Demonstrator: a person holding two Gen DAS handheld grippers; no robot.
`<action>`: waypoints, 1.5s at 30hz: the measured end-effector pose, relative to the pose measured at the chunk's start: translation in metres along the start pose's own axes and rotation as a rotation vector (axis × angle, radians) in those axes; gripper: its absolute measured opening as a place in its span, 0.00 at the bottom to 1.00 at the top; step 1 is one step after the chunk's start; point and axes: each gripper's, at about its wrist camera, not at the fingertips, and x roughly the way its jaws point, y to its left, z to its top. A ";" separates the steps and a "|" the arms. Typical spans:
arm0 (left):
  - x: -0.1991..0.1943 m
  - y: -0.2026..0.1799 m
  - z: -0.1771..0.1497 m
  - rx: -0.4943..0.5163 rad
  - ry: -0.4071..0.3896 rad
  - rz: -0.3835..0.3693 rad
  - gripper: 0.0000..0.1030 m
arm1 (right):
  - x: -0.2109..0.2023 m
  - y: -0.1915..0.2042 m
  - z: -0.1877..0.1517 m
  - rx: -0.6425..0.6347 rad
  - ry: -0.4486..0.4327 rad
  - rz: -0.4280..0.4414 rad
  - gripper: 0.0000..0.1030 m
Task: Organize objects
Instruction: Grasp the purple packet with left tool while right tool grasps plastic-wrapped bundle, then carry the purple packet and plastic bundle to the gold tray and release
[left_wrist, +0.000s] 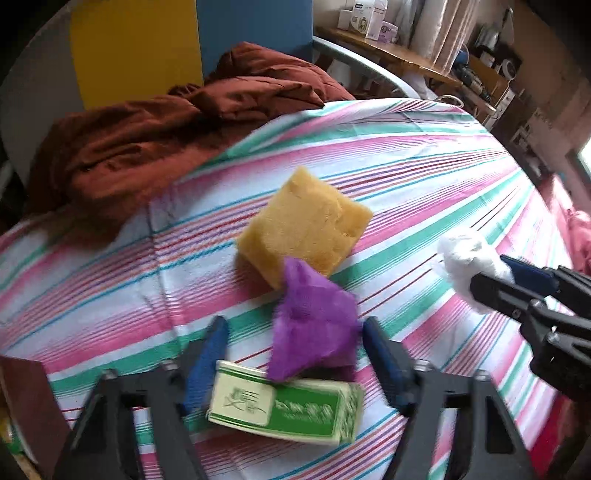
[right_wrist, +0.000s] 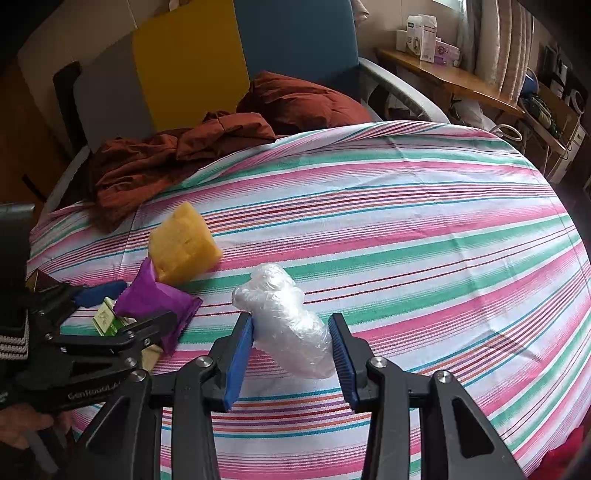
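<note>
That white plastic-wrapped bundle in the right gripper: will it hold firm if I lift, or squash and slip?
The plastic bundle looks like crumpled film, so it probably squashes under the blue pads rather than resisting. Its glossy wrap may slide. It seems light for its bulk. The right gripper grips its lower part, so the free upper part might droop.

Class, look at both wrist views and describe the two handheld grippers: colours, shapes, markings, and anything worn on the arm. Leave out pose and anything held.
Both grippers are black plastic frames with triangular cut-outs and silver screw heads. The left gripper and the right gripper each carry two ribbed blue pads. In the right wrist view, white lettering marks the left gripper's side, too blurred to read fully, and a black-and-white striped cuff shows behind it.
</note>
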 end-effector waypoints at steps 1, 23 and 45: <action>0.001 -0.003 0.000 0.014 0.001 0.001 0.45 | 0.001 0.000 0.000 -0.001 0.002 -0.001 0.41; -0.054 -0.035 -0.036 0.076 -0.147 -0.063 0.28 | 0.010 0.006 -0.004 -0.055 0.023 0.018 0.40; -0.155 -0.009 -0.084 -0.027 -0.349 0.028 0.28 | -0.006 0.035 -0.014 -0.149 -0.055 0.135 0.40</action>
